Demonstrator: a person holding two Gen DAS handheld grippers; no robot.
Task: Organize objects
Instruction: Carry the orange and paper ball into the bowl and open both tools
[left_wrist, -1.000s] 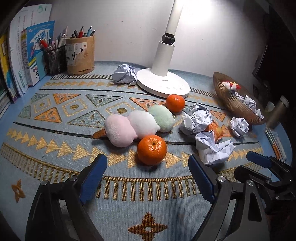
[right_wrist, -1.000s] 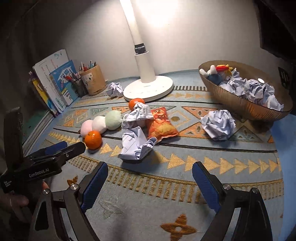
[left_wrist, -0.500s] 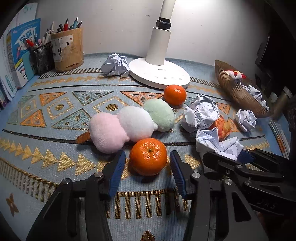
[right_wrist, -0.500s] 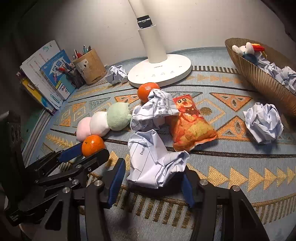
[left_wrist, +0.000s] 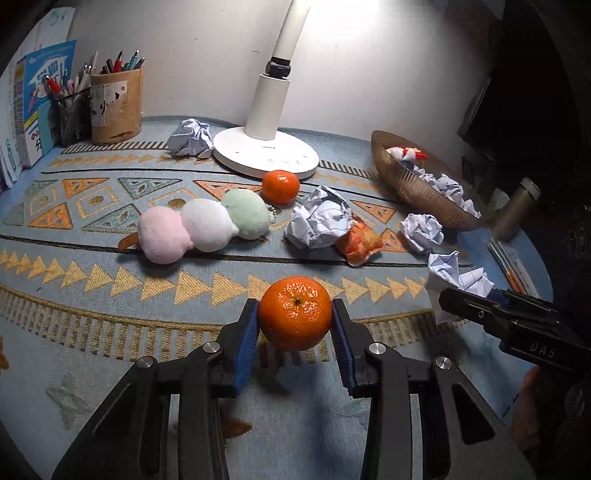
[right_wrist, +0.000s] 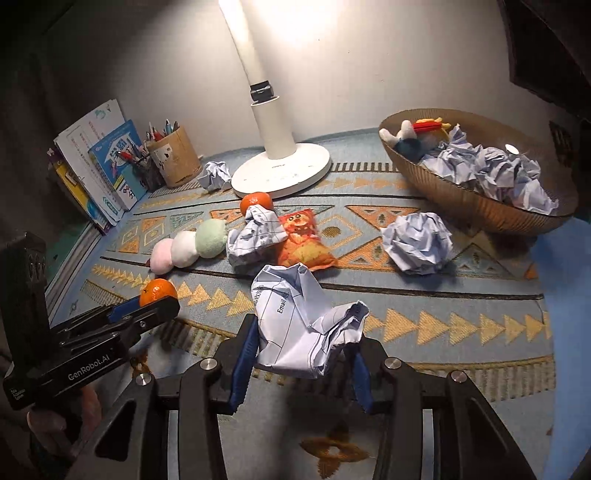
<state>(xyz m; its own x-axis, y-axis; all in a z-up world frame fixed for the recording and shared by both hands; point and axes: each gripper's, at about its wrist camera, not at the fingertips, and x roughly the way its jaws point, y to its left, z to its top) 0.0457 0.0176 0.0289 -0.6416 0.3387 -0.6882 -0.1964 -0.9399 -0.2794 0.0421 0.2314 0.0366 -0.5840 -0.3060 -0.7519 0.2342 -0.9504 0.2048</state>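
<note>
My left gripper (left_wrist: 294, 325) is shut on an orange mandarin (left_wrist: 294, 313) and holds it above the patterned mat; it also shows in the right wrist view (right_wrist: 157, 291). My right gripper (right_wrist: 304, 339) is shut on a crumpled sheet of printed paper (right_wrist: 301, 325), lifted off the mat. A second mandarin (left_wrist: 280, 186) sits by the lamp base. A pink, white and green plush skewer (left_wrist: 203, 227), an orange snack bag (right_wrist: 304, 245) and loose paper balls (right_wrist: 417, 243) (left_wrist: 319, 221) lie mid-mat.
A brown bowl (right_wrist: 461, 199) at the right holds several paper balls and a small plush toy. A white lamp (left_wrist: 266, 147) stands at the back, a paper ball (left_wrist: 190, 138) beside it. Pen holders (left_wrist: 116, 105) and books (left_wrist: 33, 110) stand back left.
Both grippers went from wide open to shut. The left closed on the near mandarin and raised it; the right closed on the crumpled printed sheet and raised it.
</note>
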